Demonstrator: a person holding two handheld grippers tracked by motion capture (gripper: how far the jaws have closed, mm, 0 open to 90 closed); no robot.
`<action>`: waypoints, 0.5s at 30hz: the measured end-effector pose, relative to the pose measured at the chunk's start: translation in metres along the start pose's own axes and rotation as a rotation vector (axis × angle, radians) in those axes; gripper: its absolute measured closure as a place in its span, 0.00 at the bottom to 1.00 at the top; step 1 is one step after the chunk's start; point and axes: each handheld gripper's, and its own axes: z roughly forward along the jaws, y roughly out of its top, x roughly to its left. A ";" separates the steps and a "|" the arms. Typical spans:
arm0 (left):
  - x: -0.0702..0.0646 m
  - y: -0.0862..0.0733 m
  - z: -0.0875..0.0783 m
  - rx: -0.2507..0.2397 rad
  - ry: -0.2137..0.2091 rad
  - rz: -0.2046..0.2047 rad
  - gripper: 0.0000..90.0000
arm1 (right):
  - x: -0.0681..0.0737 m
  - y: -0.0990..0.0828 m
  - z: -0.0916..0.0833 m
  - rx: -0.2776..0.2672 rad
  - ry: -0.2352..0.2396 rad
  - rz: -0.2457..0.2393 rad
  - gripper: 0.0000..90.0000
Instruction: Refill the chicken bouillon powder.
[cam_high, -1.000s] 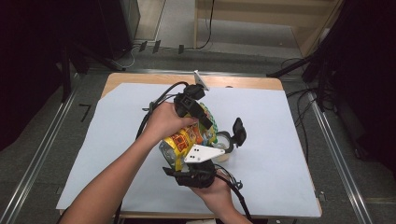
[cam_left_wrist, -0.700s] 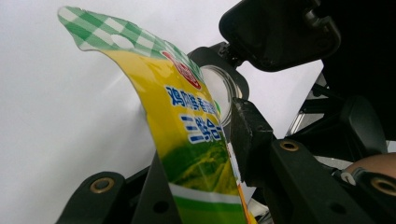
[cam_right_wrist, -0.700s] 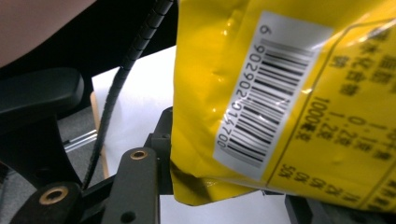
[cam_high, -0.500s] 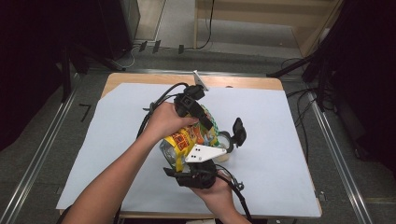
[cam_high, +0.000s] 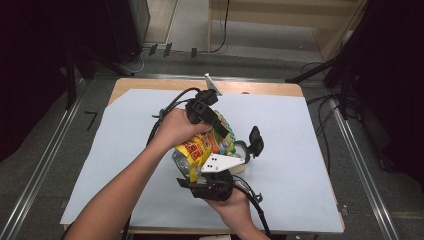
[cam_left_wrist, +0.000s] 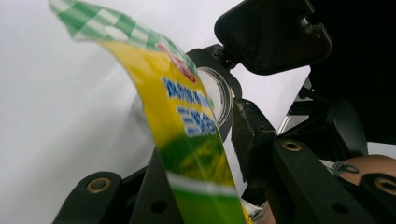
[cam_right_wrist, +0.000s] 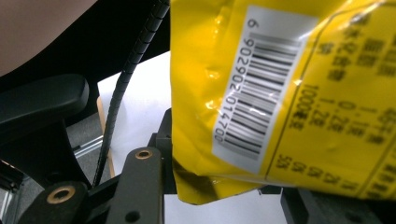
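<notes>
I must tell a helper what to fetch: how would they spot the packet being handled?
Look mid-table on the white sheet. Between the two black claws sits the yellow snack bag: crinkly, green-checked top edge, white barcode label, beside a clear jar.

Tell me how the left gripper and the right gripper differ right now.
The left gripper meets the yellow snack bag from the table's far side, while the right gripper comes in from the near side. The left gripper's camera sees the bag edge-on, as a thin strip between its jaws. The right gripper's camera faces the bag's flat, barcoded side. Both are close against the same bag, above the white sheet.
</notes>
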 end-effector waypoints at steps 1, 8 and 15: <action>0.000 0.000 0.000 0.002 0.003 -0.001 0.84 | 0.000 0.000 0.000 -0.001 0.000 0.001 0.70; -0.002 0.001 0.002 0.033 0.017 0.002 0.88 | 0.001 0.001 -0.001 -0.005 0.017 0.011 0.70; -0.003 0.003 0.004 0.061 0.037 -0.002 0.88 | 0.002 0.002 -0.001 -0.011 0.028 0.009 0.69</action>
